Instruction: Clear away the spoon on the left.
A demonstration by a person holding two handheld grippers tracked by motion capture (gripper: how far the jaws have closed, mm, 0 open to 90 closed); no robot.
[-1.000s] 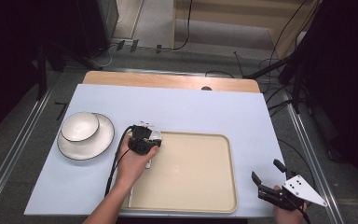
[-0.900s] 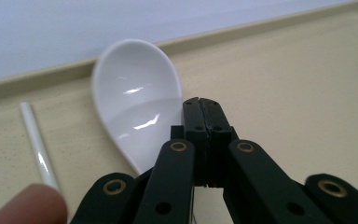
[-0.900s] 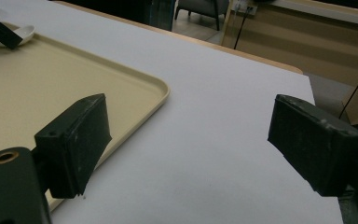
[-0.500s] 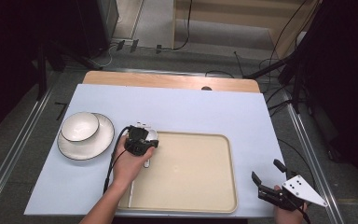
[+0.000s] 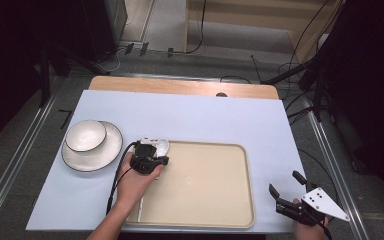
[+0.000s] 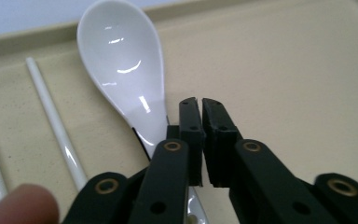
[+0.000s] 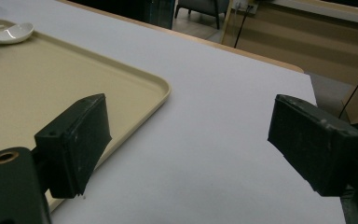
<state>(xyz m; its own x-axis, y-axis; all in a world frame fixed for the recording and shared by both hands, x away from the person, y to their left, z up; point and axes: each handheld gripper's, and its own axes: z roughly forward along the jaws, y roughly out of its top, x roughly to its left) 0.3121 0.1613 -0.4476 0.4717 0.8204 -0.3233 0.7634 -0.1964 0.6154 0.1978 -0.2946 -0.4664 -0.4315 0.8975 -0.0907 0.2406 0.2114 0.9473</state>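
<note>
- The white spoon (image 6: 121, 70) lies on the beige tray (image 5: 215, 200), at the tray's far left corner, with its bowl face up.
- In the left gripper view its long axis runs from the bowl at the upper left down to the handle, which passes under our left gripper (image 6: 200, 105).
- In the high view the bowl (image 5: 161, 146) points away from us, toward the far edge of the desk (image 5: 220, 120).
- Our left gripper's jaws have just been easing apart; we see only a thin gap between the pads, with nothing clamped in it, and the spoon's handle sits just beside and beneath the left jaw.
- Two thin white chopsticks (image 6: 56, 126) lie on the tray alongside the spoon, roughly parallel to it.
- A white bowl (image 5: 86, 135) sits on a plate (image 5: 107, 152) on the desk, left of the tray.
- Our right gripper (image 5: 286, 194) hovers near the desk's near right corner, well apart from the spoon, its jaws wide apart and holding nothing.
</note>
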